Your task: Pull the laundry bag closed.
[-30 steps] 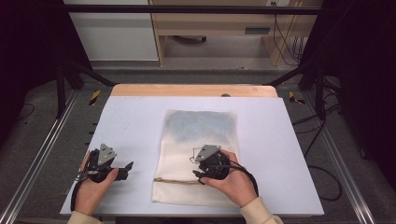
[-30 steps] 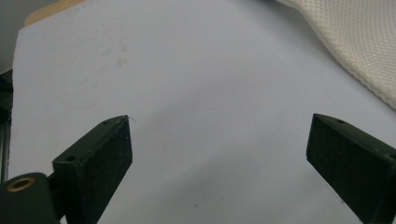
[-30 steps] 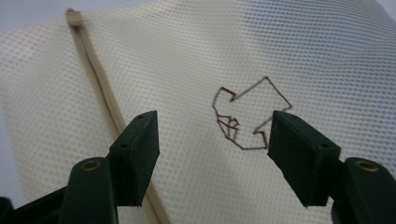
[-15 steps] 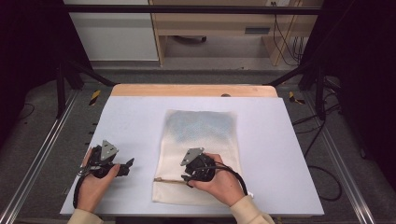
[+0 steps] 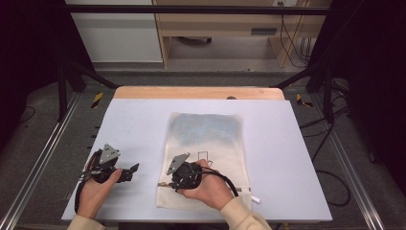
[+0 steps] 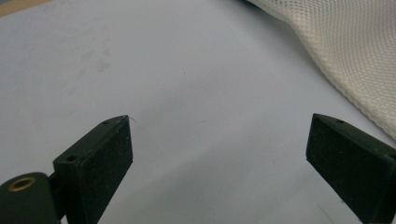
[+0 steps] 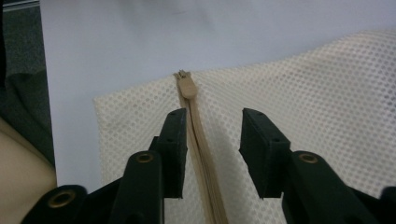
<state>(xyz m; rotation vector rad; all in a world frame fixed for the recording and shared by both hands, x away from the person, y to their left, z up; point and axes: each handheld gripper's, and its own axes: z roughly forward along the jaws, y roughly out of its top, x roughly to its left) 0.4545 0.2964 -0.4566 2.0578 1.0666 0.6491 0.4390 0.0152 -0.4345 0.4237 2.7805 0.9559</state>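
A: Since the earlier frame the right tongs [image 5: 167, 182] have slid leftward across the mesh bag [image 5: 207, 143] toward its lower left corner, and their jaws have just been closing. The left tongs [image 5: 131, 171] sit where they were, at the lower left of the high view.

B: Are the right ones gripping yet?

A: Not yet. In the right gripper view the zipper [image 7: 198, 135] runs up between the jaws, close against the left one, with a gap to the right one. The zipper pull [image 7: 186, 83] lies beyond the tips, near the bag's edge.

B: And the left?

A: Wide open over the bare worktop [image 6: 196, 93], holding nothing, with the bag's edge in the upper right of that view.

B: What could go wrong?

A: I judge the jaws could close on the zipper tape or loose mesh instead of the pull, since it sits ahead of them. With nothing pinning the bag, a tug might drag the whole thing.

B: Count?

A: One bag, one zipper, one pull, two tongs.
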